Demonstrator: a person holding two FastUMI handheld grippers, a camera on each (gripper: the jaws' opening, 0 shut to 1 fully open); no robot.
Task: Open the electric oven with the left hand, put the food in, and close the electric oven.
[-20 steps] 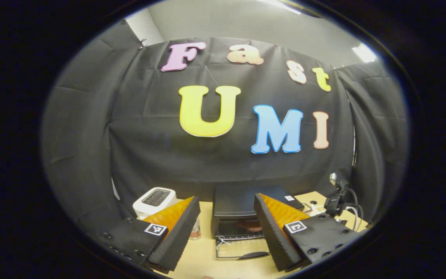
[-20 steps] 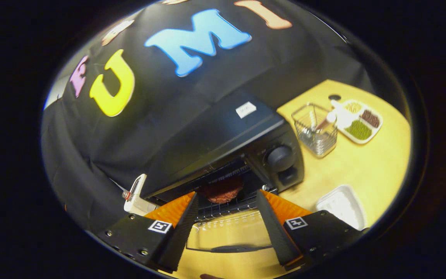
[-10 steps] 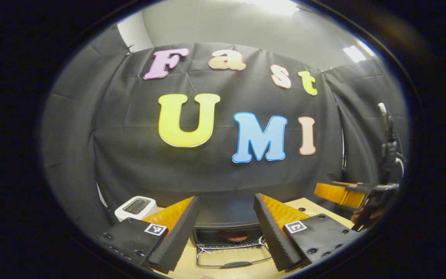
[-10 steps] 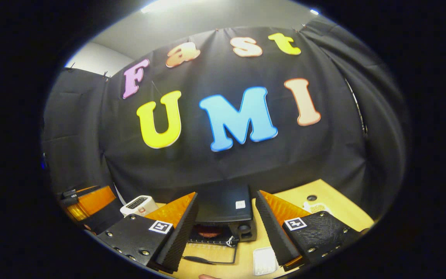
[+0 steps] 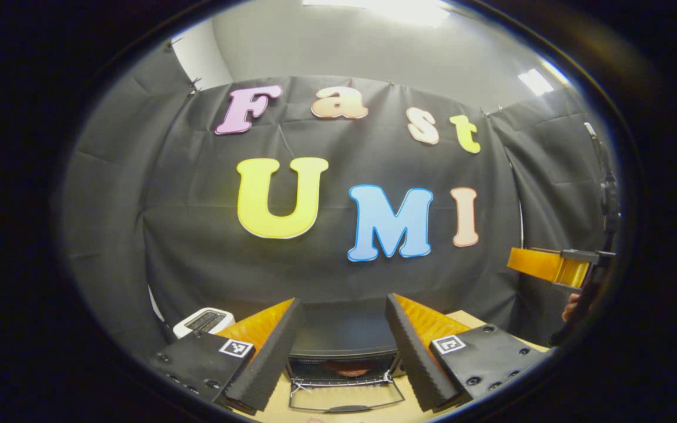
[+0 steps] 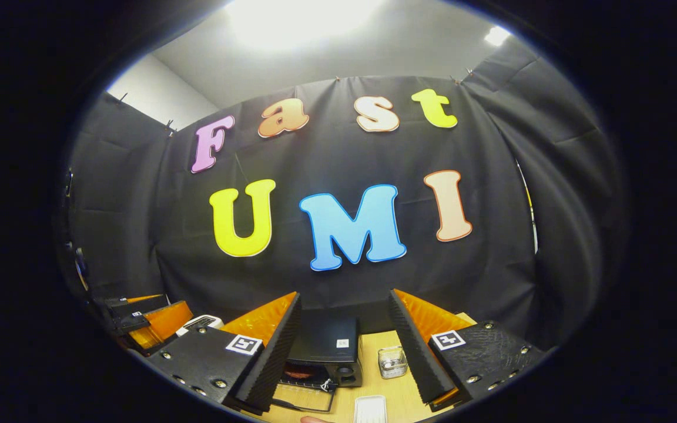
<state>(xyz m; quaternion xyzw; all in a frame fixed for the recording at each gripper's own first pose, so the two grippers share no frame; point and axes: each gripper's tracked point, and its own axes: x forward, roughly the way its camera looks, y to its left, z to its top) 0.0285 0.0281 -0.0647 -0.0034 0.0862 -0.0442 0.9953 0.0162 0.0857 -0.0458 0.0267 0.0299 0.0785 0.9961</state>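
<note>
in the left gripper view the left gripper [image 5: 343, 352] hangs with its jaws spread wide and nothing between them. just past its fingers the oven [image 5: 341, 341] sits on the table [image 5: 344, 414] with its door [image 5: 345, 395] folded down flat, and the food [image 5: 347, 369] lies inside on the rack. the right gripper [image 6: 344, 346], in its own view, is likewise spread and empty. beyond it stand a wire basket [image 6: 392, 362] and a white toaster [image 6: 200, 322].

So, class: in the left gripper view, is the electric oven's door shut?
No. The oven door lies folded down and open, with the food visible inside the electric oven.
</note>
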